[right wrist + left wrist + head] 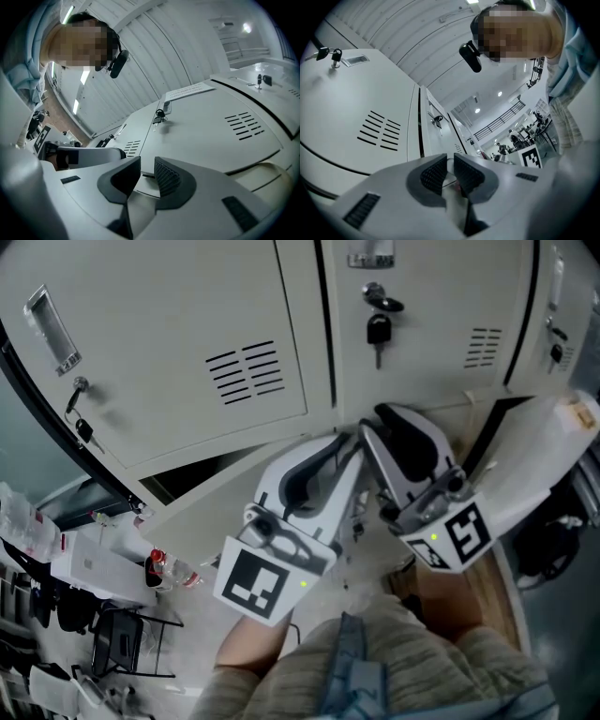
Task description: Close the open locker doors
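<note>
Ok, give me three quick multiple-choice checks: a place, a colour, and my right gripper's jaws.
1. The key on the middle door hangs from: A its lock; B its vent slots; C its label holder.
2. The locker doors are: A red; B off-white; C black.
3. The right gripper has its jaws: A clamped on a key; B clamped on a door edge; C apart, empty.
A, it dangles under the lock; B, every panel looks pale; C, a clear gap shows between them.
</note>
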`<state>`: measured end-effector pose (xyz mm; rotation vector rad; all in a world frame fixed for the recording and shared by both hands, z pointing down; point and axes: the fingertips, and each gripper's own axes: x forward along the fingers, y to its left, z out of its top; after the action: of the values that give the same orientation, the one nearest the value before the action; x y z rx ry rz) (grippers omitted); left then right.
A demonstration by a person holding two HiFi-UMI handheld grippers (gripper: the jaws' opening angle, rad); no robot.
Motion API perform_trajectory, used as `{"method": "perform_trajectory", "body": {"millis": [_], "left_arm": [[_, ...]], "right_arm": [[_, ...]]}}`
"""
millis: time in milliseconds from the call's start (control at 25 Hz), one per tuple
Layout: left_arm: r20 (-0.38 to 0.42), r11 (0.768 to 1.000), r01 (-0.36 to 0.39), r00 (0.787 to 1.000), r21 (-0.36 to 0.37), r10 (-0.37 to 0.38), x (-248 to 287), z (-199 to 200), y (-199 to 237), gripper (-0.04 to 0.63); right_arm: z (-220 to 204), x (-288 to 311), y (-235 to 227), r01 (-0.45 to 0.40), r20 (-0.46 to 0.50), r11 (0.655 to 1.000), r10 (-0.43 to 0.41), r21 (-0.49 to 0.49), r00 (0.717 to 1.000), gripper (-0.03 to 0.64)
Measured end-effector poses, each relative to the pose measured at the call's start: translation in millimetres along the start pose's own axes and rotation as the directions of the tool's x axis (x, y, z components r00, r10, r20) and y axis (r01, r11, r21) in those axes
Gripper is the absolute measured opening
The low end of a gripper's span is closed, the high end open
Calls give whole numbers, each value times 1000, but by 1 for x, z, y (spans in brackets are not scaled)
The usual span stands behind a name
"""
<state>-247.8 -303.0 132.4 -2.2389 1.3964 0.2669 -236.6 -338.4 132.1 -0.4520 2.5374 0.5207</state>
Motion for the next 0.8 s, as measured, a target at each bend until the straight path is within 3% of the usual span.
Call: {"method": "perform_trajectory", "body": {"millis": [800], "left_arm": [[5,1000,20,1000,-21,-20,-8,-7,-7,28]], "right_arm": [[-10,-8,2,34,-33,999,-33,22,999,94]]}}
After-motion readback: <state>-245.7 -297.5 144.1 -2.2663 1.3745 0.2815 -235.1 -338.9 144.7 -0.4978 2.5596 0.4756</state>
